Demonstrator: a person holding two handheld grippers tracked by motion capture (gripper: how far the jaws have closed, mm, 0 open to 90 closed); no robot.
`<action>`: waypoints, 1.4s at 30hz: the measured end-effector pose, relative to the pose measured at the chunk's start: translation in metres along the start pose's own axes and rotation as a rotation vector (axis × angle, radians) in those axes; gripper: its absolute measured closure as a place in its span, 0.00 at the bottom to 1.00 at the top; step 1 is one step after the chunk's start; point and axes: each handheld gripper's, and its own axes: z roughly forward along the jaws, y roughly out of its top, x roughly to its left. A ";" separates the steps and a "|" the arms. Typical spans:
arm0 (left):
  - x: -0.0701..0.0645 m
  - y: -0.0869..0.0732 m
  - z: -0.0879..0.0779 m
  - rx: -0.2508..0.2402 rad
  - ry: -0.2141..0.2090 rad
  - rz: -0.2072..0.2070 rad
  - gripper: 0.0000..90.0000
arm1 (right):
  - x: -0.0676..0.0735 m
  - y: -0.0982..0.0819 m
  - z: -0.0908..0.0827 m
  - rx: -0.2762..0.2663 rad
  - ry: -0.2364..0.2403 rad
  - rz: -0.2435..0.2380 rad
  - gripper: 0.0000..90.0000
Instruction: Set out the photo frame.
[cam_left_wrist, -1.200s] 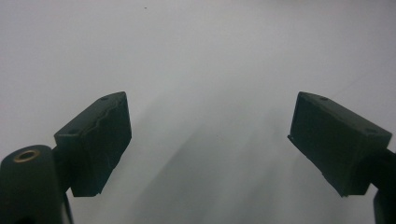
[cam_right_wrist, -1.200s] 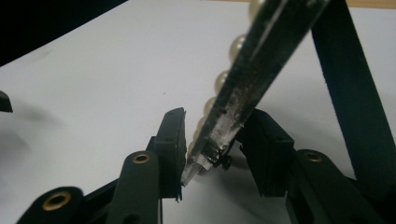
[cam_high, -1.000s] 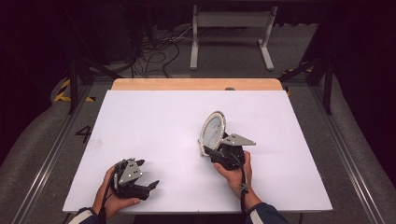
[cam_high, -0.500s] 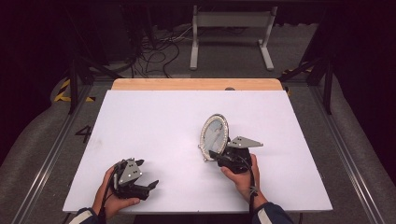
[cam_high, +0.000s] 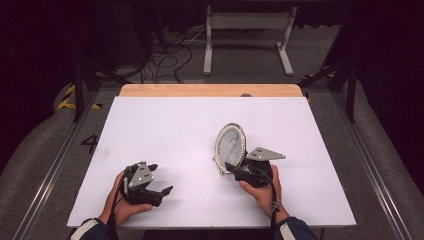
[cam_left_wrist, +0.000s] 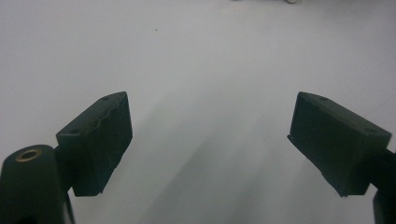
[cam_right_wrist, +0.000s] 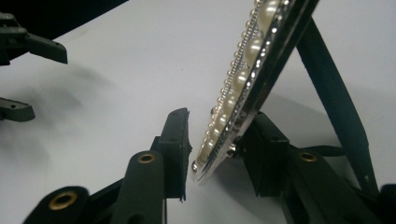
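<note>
The right hand-held gripper (cam_high: 231, 167) straddles the lower rim of one pearl-edged oval frame (cam_high: 230, 146), centre-right of the high view, jaws slightly apart around it. The left hand-held gripper (cam_high: 161, 191) gapes wide, empty, on the white counter (cam_high: 165, 125), lower left.

There are two tools, the left tool (cam_high: 159, 186) and the right tool (cam_high: 231, 167), one oval pearl-rimmed frame (cam_high: 230, 145), and one white tabletop (cam_high: 165, 125).

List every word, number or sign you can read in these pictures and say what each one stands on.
"4": a dark figure on the grey floor left of the table.
Yellow and black hazard stripes on the floor farther back: a marking, no text.
Nothing readable on the oval pearl-rimmed frame or on either claw.
</note>
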 end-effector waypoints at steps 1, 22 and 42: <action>0.000 0.000 0.000 0.000 0.000 0.000 0.15 | 0.000 0.000 0.000 0.000 0.000 0.000 0.67; -0.005 0.012 0.015 -0.006 -0.043 0.027 0.16 | -0.008 -0.004 0.018 -0.004 0.053 0.063 0.82; 0.004 0.070 0.068 -0.094 -0.106 0.070 0.20 | -0.006 -0.001 -0.004 0.062 0.091 -0.043 0.60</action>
